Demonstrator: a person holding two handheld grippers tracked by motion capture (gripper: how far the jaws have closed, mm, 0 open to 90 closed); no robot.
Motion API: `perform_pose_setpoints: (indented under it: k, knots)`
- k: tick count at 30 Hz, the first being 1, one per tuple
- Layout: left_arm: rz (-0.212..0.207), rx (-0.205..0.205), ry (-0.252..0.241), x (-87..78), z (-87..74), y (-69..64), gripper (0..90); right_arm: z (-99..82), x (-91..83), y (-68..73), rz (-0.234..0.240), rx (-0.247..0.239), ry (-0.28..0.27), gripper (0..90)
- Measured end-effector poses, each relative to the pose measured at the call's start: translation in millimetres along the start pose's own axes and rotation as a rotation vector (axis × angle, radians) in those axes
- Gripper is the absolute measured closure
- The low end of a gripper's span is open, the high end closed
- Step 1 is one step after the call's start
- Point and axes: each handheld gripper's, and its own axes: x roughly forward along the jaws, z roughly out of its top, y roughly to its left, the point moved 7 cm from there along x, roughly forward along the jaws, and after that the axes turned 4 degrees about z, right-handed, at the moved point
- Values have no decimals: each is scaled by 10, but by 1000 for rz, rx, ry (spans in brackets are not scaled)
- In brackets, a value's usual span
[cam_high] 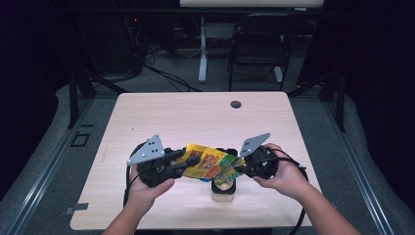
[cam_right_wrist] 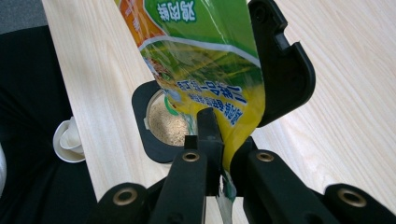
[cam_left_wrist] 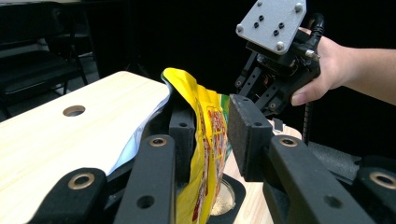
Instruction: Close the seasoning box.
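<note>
We see a pale wooden table (cam_high: 161,117) with a round cable hole (cam_high: 236,104) near its far edge, and a dark folding chair (cam_high: 259,39) on the floor beyond it. Over the table's near middle a yellow and green snack bag (cam_high: 208,164) hangs between the two grippers, tilted down toward the right. The left gripper (cam_high: 188,165), held in the person's left hand (cam_high: 147,188), has its jaws clenched on the yellow end of the bag; in the left gripper view the bag (cam_left_wrist: 205,135) stands pinched against the nearer jaw while the other sits just beside it. The right gripper (cam_high: 238,166), in the right hand (cam_high: 286,176), is clamped tight on the bag's lower green corner (cam_right_wrist: 224,154). Directly beneath that corner stands a small container (cam_high: 222,188) with a black rim, holding pale crumbly grains (cam_right_wrist: 168,123). Off the table's edge, a small white cup-like thing (cam_right_wrist: 70,140) shows against the dark.
</note>
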Motion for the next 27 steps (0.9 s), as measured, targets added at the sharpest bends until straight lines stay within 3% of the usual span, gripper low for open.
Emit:
perform_pose_setpoints:
  k: [13,16,20,27]
  knots:
    - [-5,-2,0,27,22,1,719,-7,-87,-33,-34,-12,-11,881]
    - [0,8,13,50,13,7,719,-27,-45,-20,-14,-4,0,867]
    - [7,-5,7,68,9,25,721,-39,1,-23,-21,-8,9,852]
    - [10,-1,18,61,0,40,720,-39,-37,-41,-9,15,-25,827]
